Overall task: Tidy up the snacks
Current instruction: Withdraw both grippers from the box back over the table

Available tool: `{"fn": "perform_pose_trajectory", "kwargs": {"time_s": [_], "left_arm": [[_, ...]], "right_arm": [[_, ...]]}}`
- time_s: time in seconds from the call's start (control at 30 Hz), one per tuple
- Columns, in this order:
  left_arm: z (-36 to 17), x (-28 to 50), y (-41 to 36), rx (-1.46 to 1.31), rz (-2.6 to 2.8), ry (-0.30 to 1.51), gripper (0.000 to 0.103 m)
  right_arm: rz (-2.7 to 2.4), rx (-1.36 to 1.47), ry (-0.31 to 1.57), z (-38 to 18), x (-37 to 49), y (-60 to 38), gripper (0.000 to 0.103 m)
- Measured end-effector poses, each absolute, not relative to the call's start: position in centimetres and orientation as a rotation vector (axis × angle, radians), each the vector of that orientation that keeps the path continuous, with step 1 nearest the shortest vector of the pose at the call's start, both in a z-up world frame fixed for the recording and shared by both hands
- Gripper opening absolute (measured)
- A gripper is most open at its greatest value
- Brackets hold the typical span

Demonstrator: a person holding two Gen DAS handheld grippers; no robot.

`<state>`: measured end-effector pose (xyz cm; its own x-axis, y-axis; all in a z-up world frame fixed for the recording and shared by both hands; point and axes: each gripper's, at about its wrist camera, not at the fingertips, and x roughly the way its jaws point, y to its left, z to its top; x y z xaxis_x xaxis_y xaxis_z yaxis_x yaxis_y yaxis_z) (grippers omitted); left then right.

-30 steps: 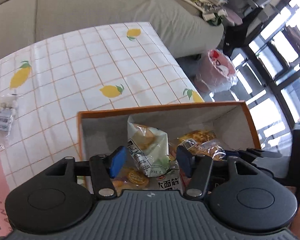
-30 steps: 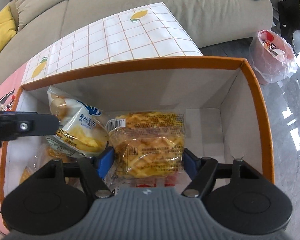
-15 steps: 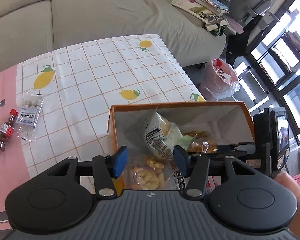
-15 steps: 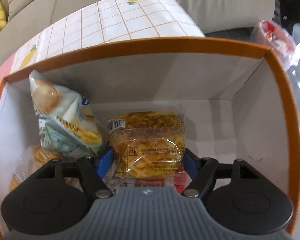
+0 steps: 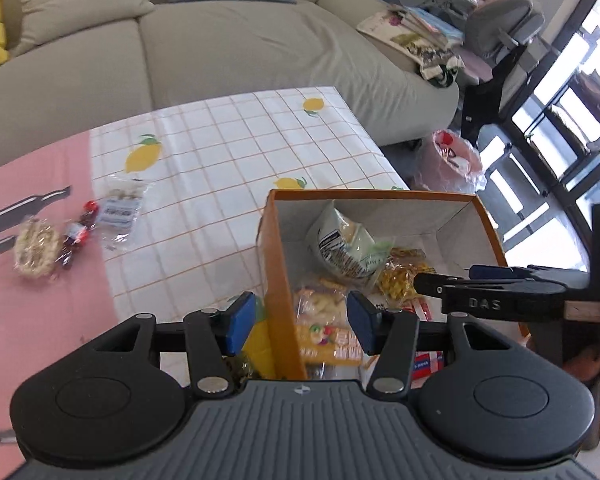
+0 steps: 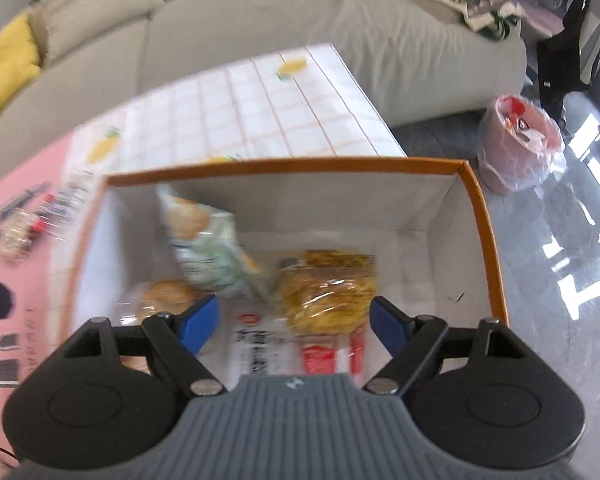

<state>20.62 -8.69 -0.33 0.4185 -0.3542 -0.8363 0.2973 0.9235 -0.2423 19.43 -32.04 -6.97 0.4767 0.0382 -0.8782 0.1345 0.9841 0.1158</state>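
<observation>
The worktop (image 5: 228,168) fills the left and centre of the frame, white lemon-print checked cloth beside a pink section at left; the orange-rimmed box (image 5: 278,280) stands on its lower right part; at middle left lie a clear packet (image 5: 120,210), a small red-wrapped snack (image 5: 78,232) and a pale oat bar (image 5: 36,248), close together.

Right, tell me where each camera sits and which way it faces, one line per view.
Left wrist: on the left gripper, above the near left corner of the orange-rimmed cardboard box, facing the beige sofa; its open fingers and the right gripper show.
Right wrist: on the right gripper, over the orange-rimmed cardboard box, facing the same way; open fingers show.
Shared: the box, its green-white snack bag, the lemon-print tablecloth.
</observation>
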Motion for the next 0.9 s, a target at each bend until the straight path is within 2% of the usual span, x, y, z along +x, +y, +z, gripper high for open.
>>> {"fn": "perform_pose_trajectory", "kwargs": {"time_s": [0.23,0.4,0.73,0.9], "left_arm": [[1.5,15.6,-5.3,-0.075,-0.378,0.992,0.061],[0.7,12.2,-2.2,-0.122,-0.336,0.947,0.061],[-4.0,7.6,3.1,-0.183,-0.293,0.979,0.06],[-5.8,6.6,4.8,-0.187,-0.241,0.999,0.06]], "right_arm": [[0.018,0.203,0.89,-2.6,14.0,-27.9,0.08],[0.038,0.194,0.786,-1.3,10.3,-23.7,0.079],[0.09,0.17,0.71,-3.1,4.3,-16.7,0.07],[0.114,0.172,0.766,-5.4,3.4,-14.1,0.057]]}}
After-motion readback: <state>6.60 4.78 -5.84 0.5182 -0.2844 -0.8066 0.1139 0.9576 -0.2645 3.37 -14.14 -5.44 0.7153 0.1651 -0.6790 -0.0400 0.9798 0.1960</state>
